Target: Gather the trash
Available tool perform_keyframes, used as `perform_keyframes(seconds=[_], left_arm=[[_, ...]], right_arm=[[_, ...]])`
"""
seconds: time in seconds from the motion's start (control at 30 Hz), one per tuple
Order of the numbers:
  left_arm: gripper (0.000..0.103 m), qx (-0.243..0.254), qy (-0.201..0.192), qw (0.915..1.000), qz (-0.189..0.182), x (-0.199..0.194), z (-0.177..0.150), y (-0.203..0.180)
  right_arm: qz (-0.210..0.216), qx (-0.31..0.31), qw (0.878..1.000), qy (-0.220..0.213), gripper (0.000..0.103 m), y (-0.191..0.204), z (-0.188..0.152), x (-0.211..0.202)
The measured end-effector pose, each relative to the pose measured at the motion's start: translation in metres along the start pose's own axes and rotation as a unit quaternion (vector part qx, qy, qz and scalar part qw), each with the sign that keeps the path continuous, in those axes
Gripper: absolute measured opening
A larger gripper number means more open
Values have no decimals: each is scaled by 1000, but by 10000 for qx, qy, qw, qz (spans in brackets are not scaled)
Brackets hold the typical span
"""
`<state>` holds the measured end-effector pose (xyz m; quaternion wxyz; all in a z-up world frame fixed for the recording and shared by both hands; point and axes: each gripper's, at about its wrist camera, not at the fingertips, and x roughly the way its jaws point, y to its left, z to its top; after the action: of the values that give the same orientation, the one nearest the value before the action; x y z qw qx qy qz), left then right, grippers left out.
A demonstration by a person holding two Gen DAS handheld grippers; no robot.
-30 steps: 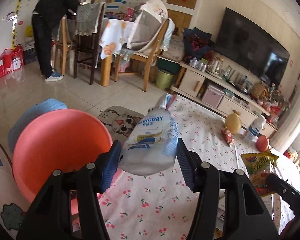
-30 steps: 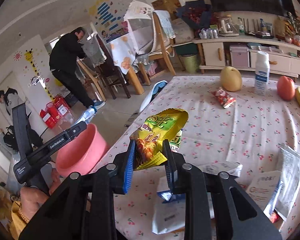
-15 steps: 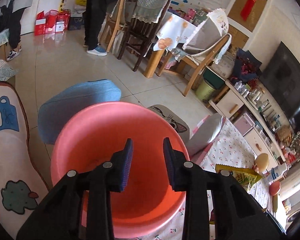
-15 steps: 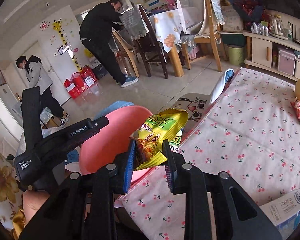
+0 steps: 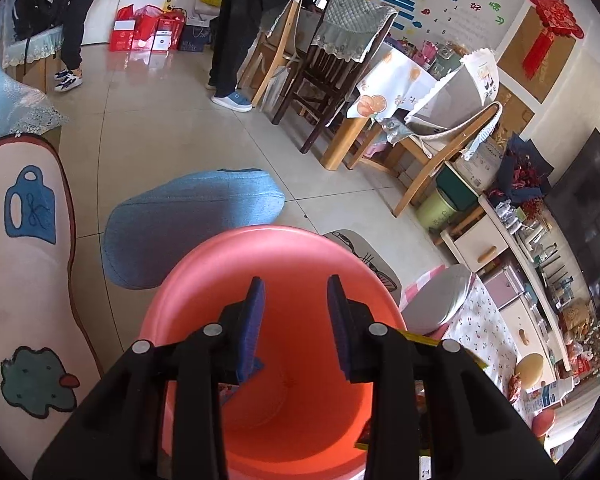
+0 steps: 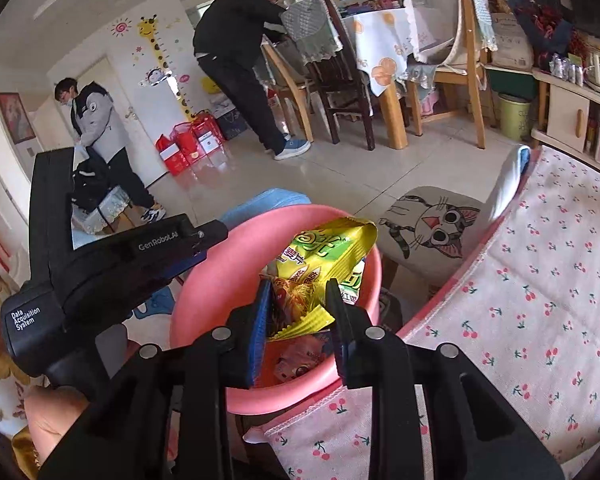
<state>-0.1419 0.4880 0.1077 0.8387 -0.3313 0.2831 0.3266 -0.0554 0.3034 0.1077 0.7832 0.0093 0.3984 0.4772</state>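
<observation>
Our left gripper point(image 5: 295, 322) hangs over the pink basin point(image 5: 284, 256), its jaws opening slightly with nothing between them. Our right gripper point(image 6: 299, 312) is above the same basin point(image 6: 204, 280), jaws opening around the yellow snack bag point(image 6: 320, 256); the pads seem barely to touch it. A wrapper point(image 6: 296, 358) lies in the basin, left of the cherry-print table point(image 6: 540, 280).

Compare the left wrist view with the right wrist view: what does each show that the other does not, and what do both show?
Left wrist only: the left gripper over the pink basin, nothing between its opening jaws; a television.
Right wrist only: the right gripper, jaws opening around a yellow-green snack bag; a cat-face stool; a giraffe height chart.
Both: the basin, the cherry-print tablecloth, a person in black at the dining table.
</observation>
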Motion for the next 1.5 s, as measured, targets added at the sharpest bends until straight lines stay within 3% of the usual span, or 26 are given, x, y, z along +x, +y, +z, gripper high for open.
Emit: perform_keyframes(seconds=[0.07, 0.13, 0.2, 0.37, 0.5, 0.77, 1.2, 1.5], left_arm=[[49, 13, -5, 10000, 61, 2, 1, 1], [51, 49, -45, 9999, 92, 3, 3, 3], [63, 110, -83, 9998, 137, 2, 2, 1], [76, 396, -211, 9989, 130, 1, -3, -10], [77, 763, -432, 9961, 70, -4, -11, -26], [80, 1106, -746, 9909, -161, -15, -25, -47], [85, 1660, -650, 9834, -340, -23, -48, -79], [85, 2406, -545, 9674, -563, -34, -79, -112]], right_arm=[[35, 51, 9999, 102, 42, -2, 1, 9], [69, 227, 9997, 33, 46, -8, 1, 9], [62, 361, 9993, -72, 52, -15, 0, 1], [-299, 496, 9974, -435, 75, -25, -6, -32], [-651, 543, 9943, -639, 85, -30, -13, -62], [-1226, 474, 9874, -879, 89, -36, -38, -114], [-1683, 454, 9765, -1268, 94, -51, -68, -171], [-2087, 425, 9652, -1518, 95, -63, -88, -203]])
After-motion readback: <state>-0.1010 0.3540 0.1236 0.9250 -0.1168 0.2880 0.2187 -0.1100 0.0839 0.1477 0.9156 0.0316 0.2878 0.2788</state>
